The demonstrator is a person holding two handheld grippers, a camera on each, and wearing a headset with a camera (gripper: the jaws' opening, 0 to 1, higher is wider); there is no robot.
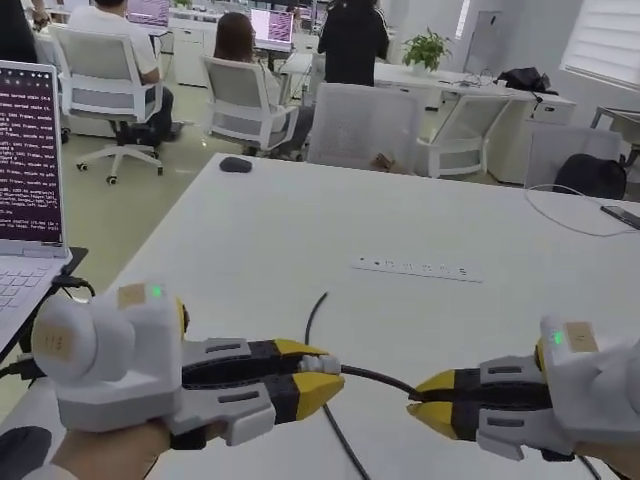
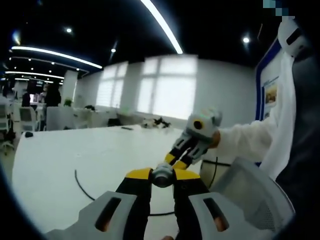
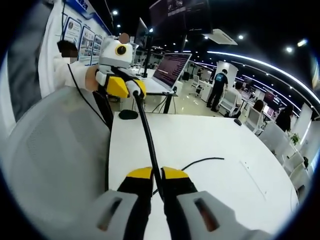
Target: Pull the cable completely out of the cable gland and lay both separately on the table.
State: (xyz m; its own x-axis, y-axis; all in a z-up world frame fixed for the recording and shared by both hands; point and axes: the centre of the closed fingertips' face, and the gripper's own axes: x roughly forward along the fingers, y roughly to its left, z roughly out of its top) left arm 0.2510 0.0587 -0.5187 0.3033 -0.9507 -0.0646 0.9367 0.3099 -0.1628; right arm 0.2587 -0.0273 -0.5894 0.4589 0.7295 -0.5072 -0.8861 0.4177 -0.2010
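Observation:
The grey-white cable gland [image 1: 320, 364] is held above the white table [image 1: 260, 240], with my left gripper [image 1: 335, 376] shut on it. In the left gripper view the gland [image 2: 162, 176] sits between the yellow jaw tips. A black cable [image 1: 375, 377] runs from the gland to my right gripper [image 1: 415, 398], which is shut on it. The rest of the cable lies in a loop on the table. In the right gripper view the cable [image 3: 149, 145] stretches from my jaws up to the left gripper [image 3: 131, 90].
An open laptop [image 1: 28, 160] stands at the table's left edge. A mouse [image 1: 236, 165] lies at the far edge and a white strip [image 1: 415, 268] in the middle. A phone [image 1: 620, 215] and thin wire lie far right. Office chairs [image 1: 355, 125] stand behind the table.

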